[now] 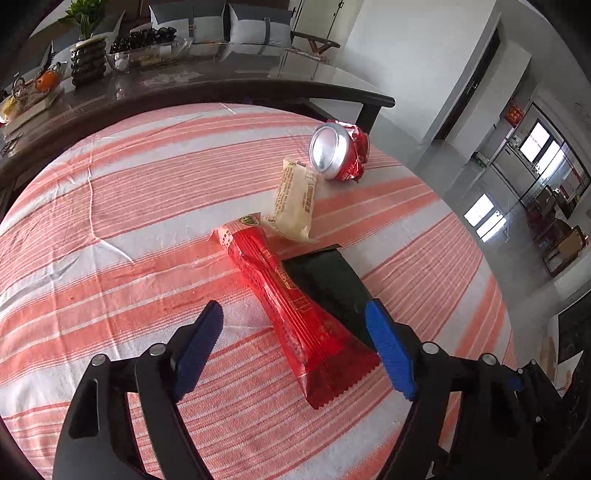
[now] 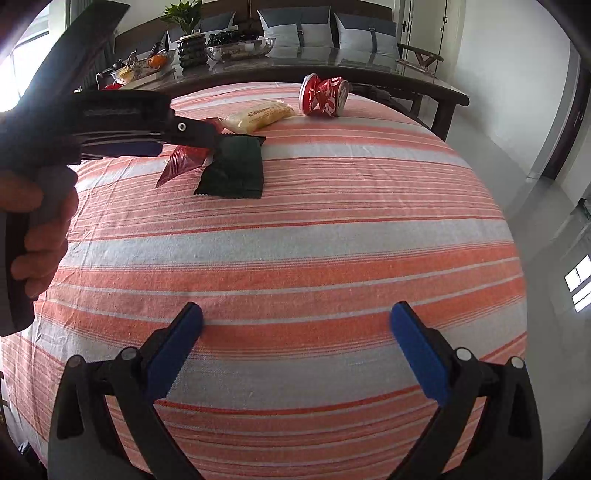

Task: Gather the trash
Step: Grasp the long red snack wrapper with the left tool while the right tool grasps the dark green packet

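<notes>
While the left tool (image 1: 295,314) gapes around the red wrapper (image 1: 291,306), the right tool (image 2: 297,314) hangs spread over the striped cloth (image 2: 295,258).

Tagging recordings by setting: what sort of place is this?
Most likely a home living or dining room: a striped tablecloth covers the table, a sofa with cushions lines the back wall, and a dark side table holds a potted plant.

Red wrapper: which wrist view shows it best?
The left wrist view: the red wrapper lies full length between the open left gripper, overlapping the black packet. In the right wrist view only its tail shows; the left gripper hides the rest.
</notes>
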A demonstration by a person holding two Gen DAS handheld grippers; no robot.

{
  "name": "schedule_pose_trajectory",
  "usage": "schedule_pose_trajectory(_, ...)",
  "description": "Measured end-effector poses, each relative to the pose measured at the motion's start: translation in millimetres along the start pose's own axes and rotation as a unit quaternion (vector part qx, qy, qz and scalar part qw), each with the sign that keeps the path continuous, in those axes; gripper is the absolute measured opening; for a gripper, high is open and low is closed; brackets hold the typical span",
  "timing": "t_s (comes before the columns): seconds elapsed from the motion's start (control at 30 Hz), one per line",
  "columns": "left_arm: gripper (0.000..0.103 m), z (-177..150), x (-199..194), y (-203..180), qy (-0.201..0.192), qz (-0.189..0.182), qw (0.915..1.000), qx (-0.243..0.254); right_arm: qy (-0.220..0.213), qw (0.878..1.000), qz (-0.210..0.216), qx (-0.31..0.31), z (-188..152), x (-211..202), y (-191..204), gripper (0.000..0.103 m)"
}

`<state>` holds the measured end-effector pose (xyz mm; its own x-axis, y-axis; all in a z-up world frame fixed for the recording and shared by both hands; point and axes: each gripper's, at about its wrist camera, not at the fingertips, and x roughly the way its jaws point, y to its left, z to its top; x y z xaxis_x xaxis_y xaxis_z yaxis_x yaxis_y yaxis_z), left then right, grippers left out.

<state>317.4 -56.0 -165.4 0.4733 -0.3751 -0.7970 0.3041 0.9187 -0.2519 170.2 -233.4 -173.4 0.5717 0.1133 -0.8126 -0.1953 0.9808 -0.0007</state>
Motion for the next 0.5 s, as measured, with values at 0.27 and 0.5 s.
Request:
schedule_pose_trajectory(0.27,0.02,-6.5,-12.9,15.8,-0.01,-0.023,0.9995,-0.021,0.002,1.0,0.004,0.004,0.6,1.0,-1.4,0.098)
schedule_pose_trajectory(0.5,0.02,-41.3,-64.3,46.0,-0.011,0.033,0.999,0.028,0.002,1.0,0.006,0.006,1.4,1.6,-1.9,0.098)
